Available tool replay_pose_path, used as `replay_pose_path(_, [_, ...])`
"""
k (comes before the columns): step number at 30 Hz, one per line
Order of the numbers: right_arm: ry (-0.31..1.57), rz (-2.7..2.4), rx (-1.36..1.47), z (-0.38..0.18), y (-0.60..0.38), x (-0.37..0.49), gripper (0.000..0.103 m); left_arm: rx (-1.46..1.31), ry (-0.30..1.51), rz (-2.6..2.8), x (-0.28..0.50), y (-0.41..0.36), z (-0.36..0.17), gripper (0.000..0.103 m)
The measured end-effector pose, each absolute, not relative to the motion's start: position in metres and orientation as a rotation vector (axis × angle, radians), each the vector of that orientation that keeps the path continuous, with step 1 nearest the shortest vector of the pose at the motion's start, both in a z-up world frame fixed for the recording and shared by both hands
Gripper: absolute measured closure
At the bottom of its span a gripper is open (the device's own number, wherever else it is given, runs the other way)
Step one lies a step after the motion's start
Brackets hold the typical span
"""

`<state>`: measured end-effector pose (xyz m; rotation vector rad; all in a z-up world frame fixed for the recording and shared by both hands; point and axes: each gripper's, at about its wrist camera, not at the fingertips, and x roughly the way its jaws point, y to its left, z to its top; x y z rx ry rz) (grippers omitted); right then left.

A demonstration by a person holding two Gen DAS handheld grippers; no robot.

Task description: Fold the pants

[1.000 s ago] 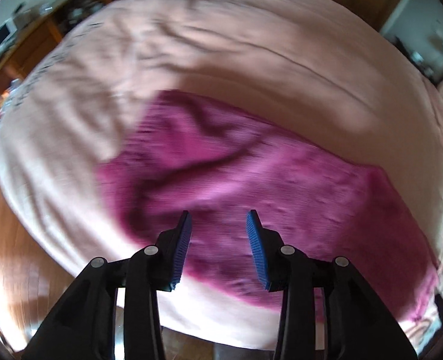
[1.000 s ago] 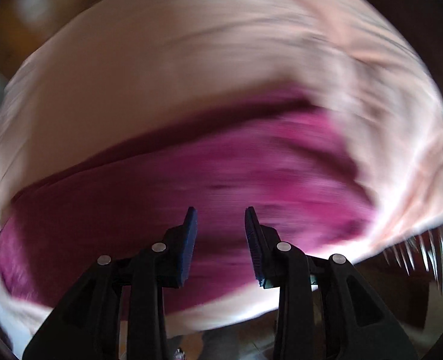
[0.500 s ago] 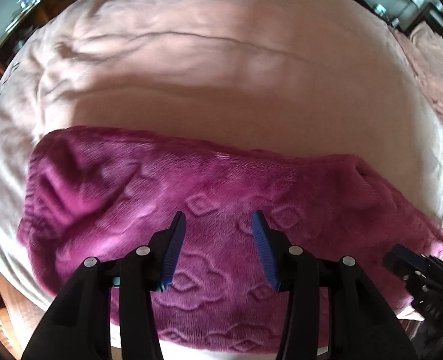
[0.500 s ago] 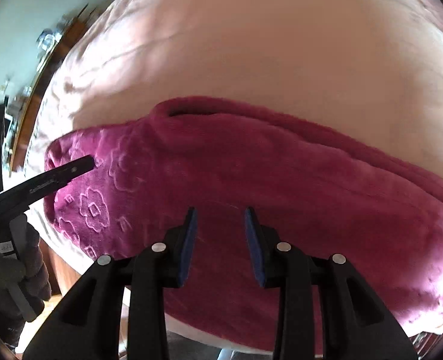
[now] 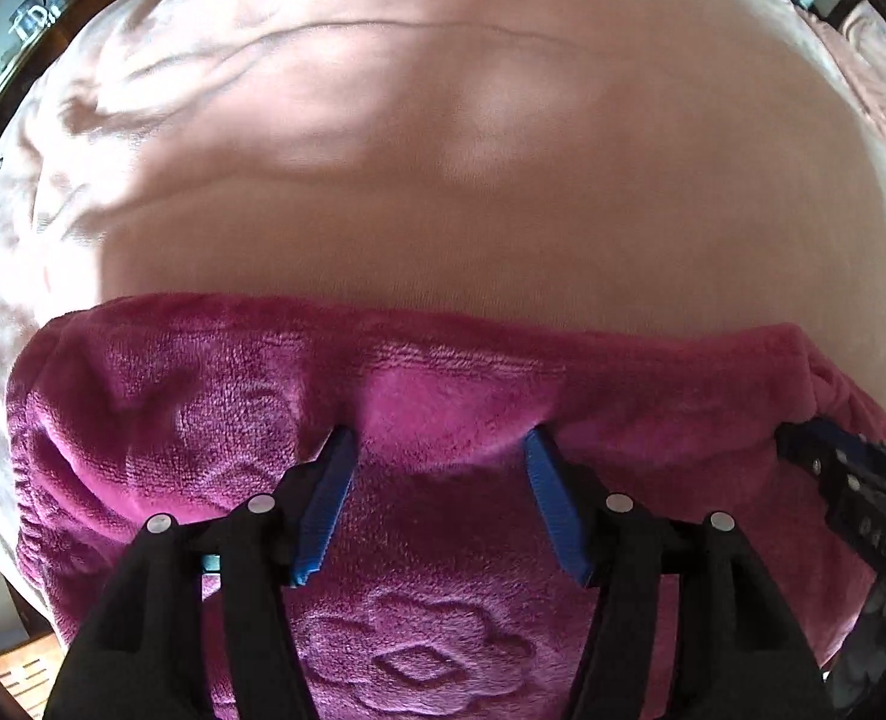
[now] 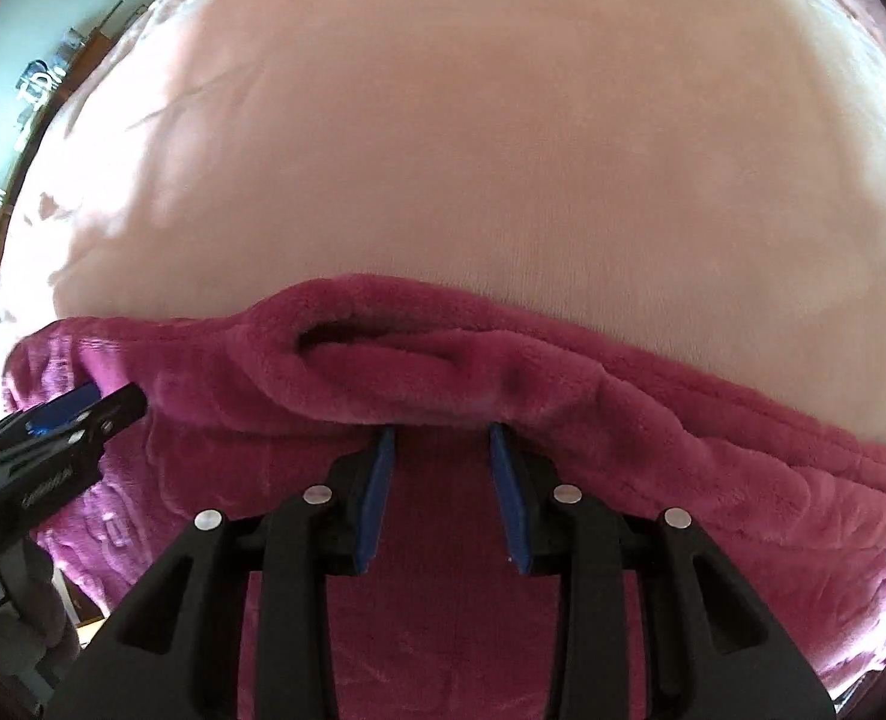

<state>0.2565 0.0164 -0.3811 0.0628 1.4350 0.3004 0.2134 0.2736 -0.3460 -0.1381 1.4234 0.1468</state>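
Observation:
Magenta fleece pants (image 5: 455, 396) with embossed flower shapes lie across the near edge of a bed covered in a pale pink blanket (image 5: 443, 192). My left gripper (image 5: 440, 444) is open, its blue fingertips pressed into the pants' surface. My right gripper (image 6: 440, 429) is open, narrower, its tips tucked under a raised fold of the pants (image 6: 419, 372). The right gripper shows at the right edge of the left wrist view (image 5: 851, 480). The left gripper shows at the left edge of the right wrist view (image 6: 65, 420).
The pink blanket (image 6: 473, 150) spreads far beyond the pants. A wooden shelf with small items (image 5: 41, 18) stands at the far left, also in the right wrist view (image 6: 35, 90). The bed's near edge lies just below the pants.
Both grippers have moved down and forward onto the pants. Their tips, earlier above the cloth, now press into it. The pants fill more of both views.

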Motion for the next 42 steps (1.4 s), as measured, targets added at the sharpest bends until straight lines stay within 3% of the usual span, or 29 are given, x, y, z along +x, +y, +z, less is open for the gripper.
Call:
replay_pose_path(9, [1.349,0.253,0.098,-0.325,-0.093,0.212,0.069,-0.129,1.349,-0.028,0.221,0.225,-0.304,0.044])
replay_pose_path(19, [1.337,-0.185,0.26,-0.314,-0.335,0.159,0.069,-0.066,1.369,-0.124,0.224,0.142,-0.309,0.044])
replay_pose_path(23, [1.325,-0.339,0.302,-0.314,-0.426,0.142,0.057,-0.044,1.37,-0.114,0.211,0.105,-0.305,0.041])
replay_pose_path(26, [1.325,-0.391,0.344,-0.32,-0.475,0.136,0.057,-0.03,1.373,-0.101,0.209,0.079,-0.307,0.04])
replay_pose_path(37, [1.359,-0.24,0.365,-0.36,-0.542,0.18,0.057,0.023,1.415,-0.028,0.214,0.008,-0.33,0.04])
replay_pose_path(38, [1.369,-0.208,0.356,-0.365,-0.543,0.185,0.06,0.031,1.417,-0.025,0.215,0.002,-0.331,0.04])
replay_pose_path(39, [1.373,-0.185,0.356,-0.367,-0.542,0.187,0.072,0.038,1.417,-0.023,0.216,-0.007,-0.334,0.04])
replay_pose_path(42, [1.383,-0.158,0.313,-0.366,-0.543,0.191,0.089,0.052,1.423,-0.01,0.221,-0.032,-0.341,0.04])
